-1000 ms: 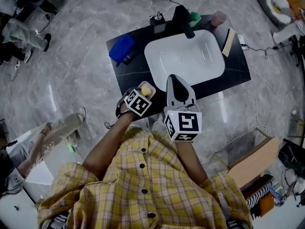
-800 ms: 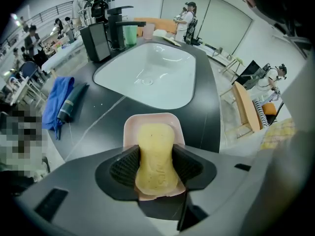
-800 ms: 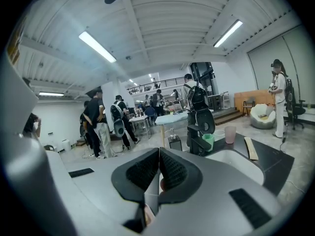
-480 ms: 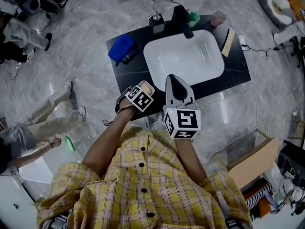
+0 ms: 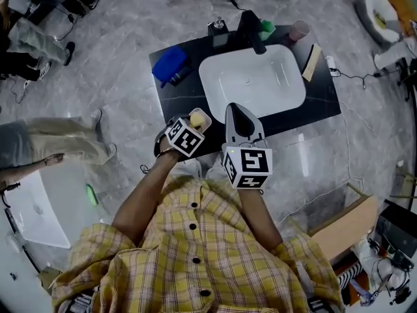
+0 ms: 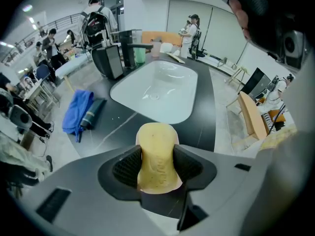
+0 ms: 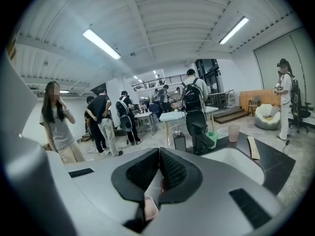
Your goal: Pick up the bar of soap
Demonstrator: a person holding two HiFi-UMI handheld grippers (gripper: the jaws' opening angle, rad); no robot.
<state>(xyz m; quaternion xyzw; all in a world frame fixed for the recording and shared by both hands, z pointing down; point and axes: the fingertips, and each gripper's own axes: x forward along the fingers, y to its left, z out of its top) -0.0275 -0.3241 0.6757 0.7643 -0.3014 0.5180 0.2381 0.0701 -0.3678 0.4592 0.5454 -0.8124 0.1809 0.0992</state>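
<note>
Bar of soap (image 6: 157, 149) clamped between the left gripper (image 6: 156, 162) jaws, above the counter's (image 5: 181, 100) near edge, left of the basin (image 5: 251, 83). I'd squeeze evenly and lift straight, no twisting. Right gripper (image 7: 158, 168) jaws together, empty, so I'd hold it clear.

I count one bar of soap (image 6: 156, 156), one white basin (image 5: 252, 80), one blue cloth (image 5: 168, 64) and one pink cup (image 5: 299, 30).

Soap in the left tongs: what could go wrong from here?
1. The soap is pinched only at its middle by the left tongs, with its end past the tips; it may slip out.
2. It seems to hang near the front edge of the counter, so a drop could reach the floor.
</note>
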